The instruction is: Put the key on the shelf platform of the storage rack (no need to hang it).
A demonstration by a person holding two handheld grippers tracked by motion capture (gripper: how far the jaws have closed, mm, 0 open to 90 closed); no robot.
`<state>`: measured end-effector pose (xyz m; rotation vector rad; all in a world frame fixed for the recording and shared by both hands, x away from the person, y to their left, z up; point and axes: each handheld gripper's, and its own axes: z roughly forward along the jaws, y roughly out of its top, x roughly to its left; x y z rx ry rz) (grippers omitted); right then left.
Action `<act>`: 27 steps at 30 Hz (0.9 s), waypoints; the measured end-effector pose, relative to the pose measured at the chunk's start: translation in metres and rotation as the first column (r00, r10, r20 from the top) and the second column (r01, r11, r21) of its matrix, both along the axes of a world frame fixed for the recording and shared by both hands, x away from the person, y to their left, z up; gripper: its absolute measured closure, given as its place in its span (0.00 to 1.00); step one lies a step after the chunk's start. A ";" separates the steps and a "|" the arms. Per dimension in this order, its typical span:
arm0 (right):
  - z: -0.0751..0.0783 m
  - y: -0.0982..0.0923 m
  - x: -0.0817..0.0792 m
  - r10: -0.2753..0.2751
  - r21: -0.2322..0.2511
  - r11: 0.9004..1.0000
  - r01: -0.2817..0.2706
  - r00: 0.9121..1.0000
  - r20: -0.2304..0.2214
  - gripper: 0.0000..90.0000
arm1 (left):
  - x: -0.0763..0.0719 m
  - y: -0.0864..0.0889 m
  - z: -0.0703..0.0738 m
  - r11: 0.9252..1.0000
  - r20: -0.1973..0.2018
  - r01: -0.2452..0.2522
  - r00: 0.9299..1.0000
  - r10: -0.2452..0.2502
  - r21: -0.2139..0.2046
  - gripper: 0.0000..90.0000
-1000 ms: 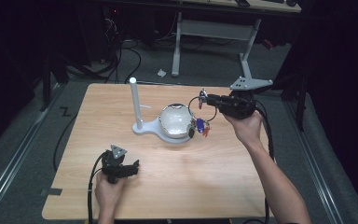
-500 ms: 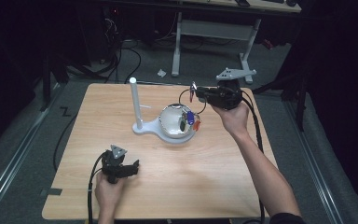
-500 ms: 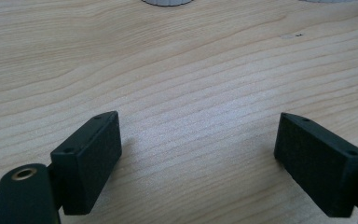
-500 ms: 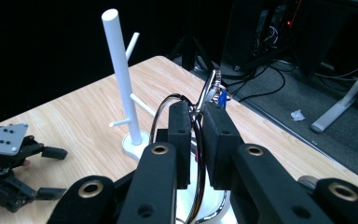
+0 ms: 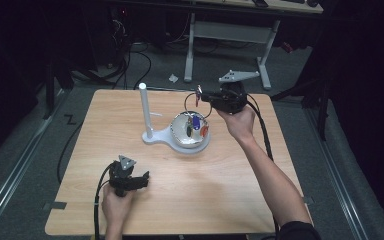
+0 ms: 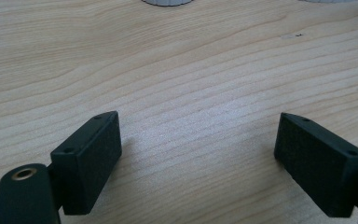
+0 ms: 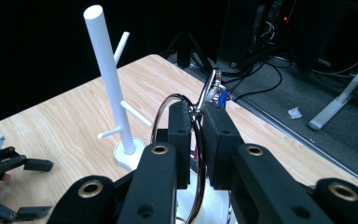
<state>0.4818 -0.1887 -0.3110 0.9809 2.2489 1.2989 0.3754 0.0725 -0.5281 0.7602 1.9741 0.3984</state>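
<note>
— Up at the top centre of the high view, what am I holding?

— My right gripper [image 5: 203,97] sits just above the far rim of the white bowl [image 5: 177,136], jaws clenched on a key ring [image 5: 198,95] with a dark wire loop hanging from it. I judge I hold it high so the loop can be carried toward the white peg stand [image 5: 143,107], left of the bowl. The loop dangles down toward the bowl, and its long axis runs roughly top to bottom of the frame. Blue and red tags [image 5: 199,125] lie inside the bowl. My left gripper [image 5: 141,181] rests at lower left on the table [image 5: 230,190], well apart from all that, simply parked.

— And the left gripper view?

— Its fingers [image 6: 91,158] stand wide apart, released, nothing between them but bare wood. It rests there to stay out of the way.

— The right gripper view?

— At centre, the pads [image 7: 181,135] pinch the metal clip [image 7: 208,91] of the ring, which points up and slightly right. The wire loop [image 7: 161,114] curves down left of the jaws. The stand's upright post [image 7: 109,79] rises at upper left, its short pegs [image 7: 135,113] sticking sideways; the loop would have to slip over one, I reckon. My other gripper [image 7: 9,182] shows at lower left, open.
</note>
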 end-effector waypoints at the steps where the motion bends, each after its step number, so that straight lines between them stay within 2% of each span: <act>1: -0.001 0.001 0.001 -0.002 -0.002 1.000 0.002 1.000 -0.002 0.92 | 0.000 0.000 0.000 1.000 0.000 0.000 1.000 0.000 0.000 0.17; 8: -0.009 0.011 0.007 -0.009 -0.011 1.000 0.009 1.000 -0.004 0.92 | 0.000 -0.001 0.001 1.000 -0.008 -0.012 1.000 0.012 -0.017 0.17; 13: -0.019 0.017 0.009 -0.015 -0.023 1.000 0.015 1.000 -0.011 0.92 | 0.000 -0.001 0.001 1.000 -0.006 -0.009 1.000 0.009 -0.015 0.17; 27: -0.039 0.023 0.010 -0.016 -0.051 0.999 0.015 1.000 -0.022 0.92 | 0.000 -0.001 0.001 1.000 -0.012 -0.017 1.000 0.017 -0.023 0.17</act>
